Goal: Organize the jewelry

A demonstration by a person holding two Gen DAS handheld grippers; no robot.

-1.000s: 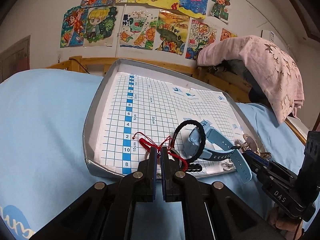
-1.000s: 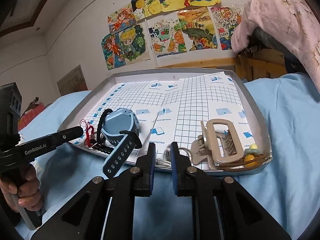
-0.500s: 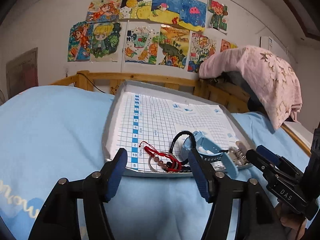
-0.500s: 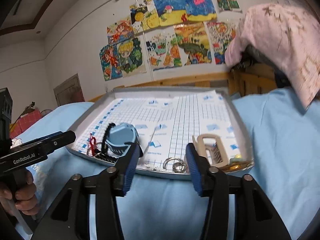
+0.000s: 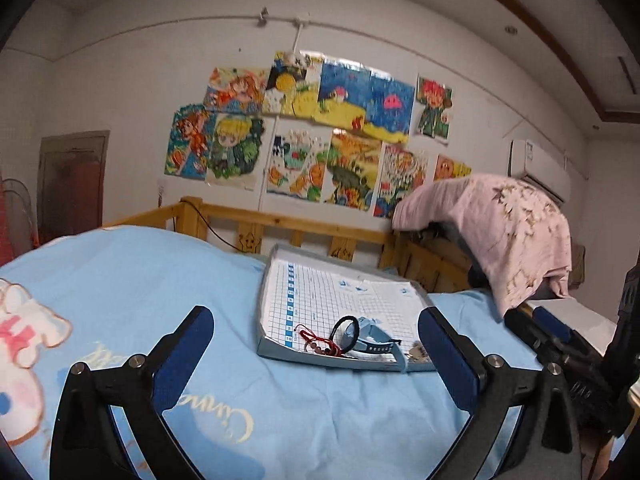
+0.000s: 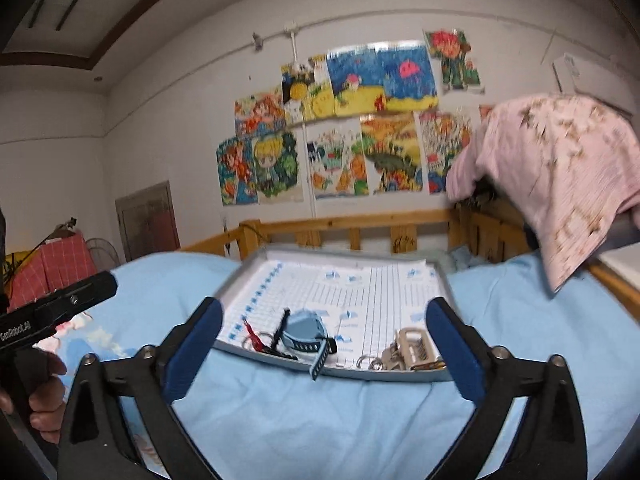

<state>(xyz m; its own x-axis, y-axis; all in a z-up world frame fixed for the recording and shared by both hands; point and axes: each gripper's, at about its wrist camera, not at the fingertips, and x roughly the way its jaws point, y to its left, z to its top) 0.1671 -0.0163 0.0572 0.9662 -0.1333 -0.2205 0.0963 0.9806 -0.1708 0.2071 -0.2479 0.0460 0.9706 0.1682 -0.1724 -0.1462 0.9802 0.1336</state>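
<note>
A grey tray lined with blue grid paper lies on the light blue bed; it also shows in the right wrist view. Along its near edge lie a red cord bracelet, a black band, a blue watch, metal rings and a beige hair claw. The watch has its strap hanging over the rim. My left gripper is wide open and empty, well short of the tray. My right gripper is wide open and empty, also short of the tray.
A wooden bed rail runs behind the tray. A pink cloth drapes over a raised object at the right. Drawings cover the far wall. The bedsheet spreads to the left and in front.
Both grippers went from shut at the tray's near edge to wide open, and both pulled back and up from the tray. The jewelry stays in the tray.
</note>
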